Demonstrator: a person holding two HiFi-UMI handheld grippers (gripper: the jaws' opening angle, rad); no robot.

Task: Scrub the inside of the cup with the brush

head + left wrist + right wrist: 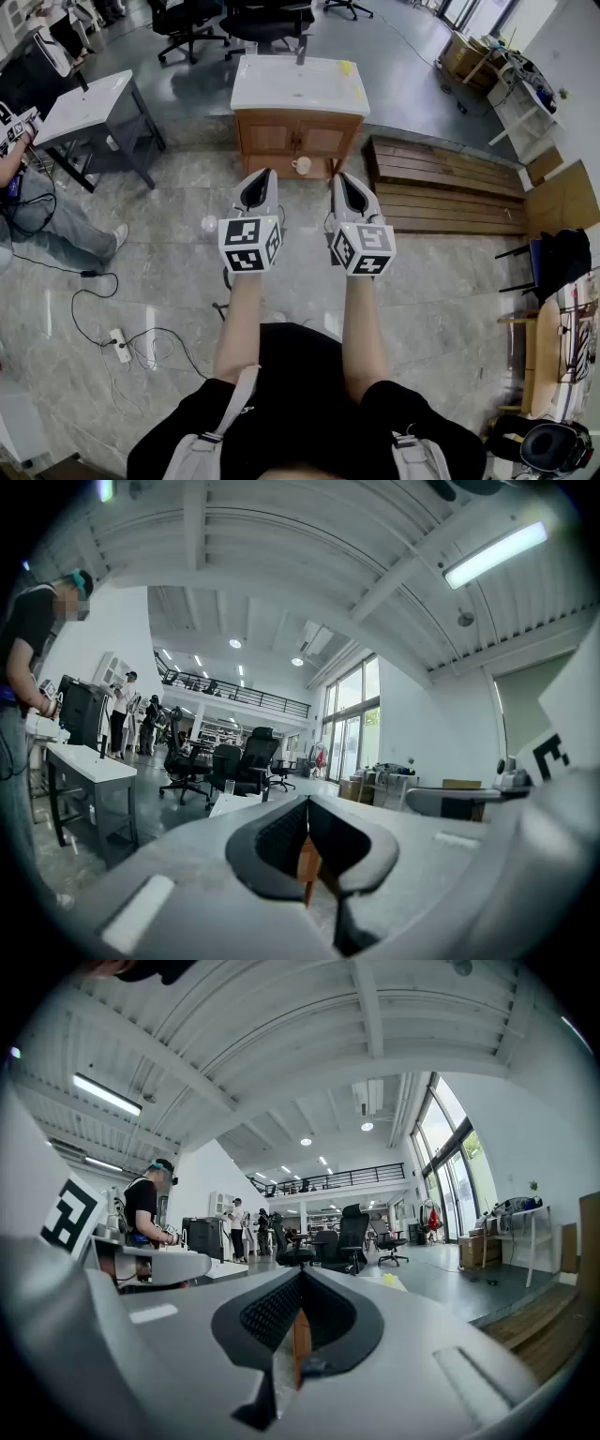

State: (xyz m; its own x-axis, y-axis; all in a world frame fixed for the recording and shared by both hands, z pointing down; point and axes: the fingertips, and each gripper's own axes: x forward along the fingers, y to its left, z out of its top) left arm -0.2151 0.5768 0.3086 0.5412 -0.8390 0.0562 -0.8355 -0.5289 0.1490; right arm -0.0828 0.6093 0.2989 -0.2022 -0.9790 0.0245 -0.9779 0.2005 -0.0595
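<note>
While both arms are stretched out level in front of the person, nothing of the scrubbing has started. The left gripper [263, 180] is closed, pads pressed together with nothing between them, and its own view shows the same: the dark pads meet in a tight seam and hold nothing. The right gripper [345, 180] matches it, jaws fully together and empty. Both hang in the air side by side, near each other and apart from everything else.

And the cup [302, 166]? It sits well ahead of both grippers, a small white one with a handle, low against the front of the wooden cabinet [272, 136]. Whether it stands on the floor or hangs from the cabinet, I cannot tell from this angle. It is untouched either way.

The brush is the open question. I can't pick it out for certain anywhere. A small yellow thing [346, 67] lies on the cabinet's white top [300, 94], towards the far right corner, but it is too small to say what it is.

So the score, as I judge it: nothing done, everything left. The person stands back from the cabinet, so closing that gap looks like the first job. Then one gripper has to open and take the cup, the other has to find and take the brush, and only then can the bristles go inside the cup and the scrubbing begin. This reads as the very start, hands at the ready.
</note>
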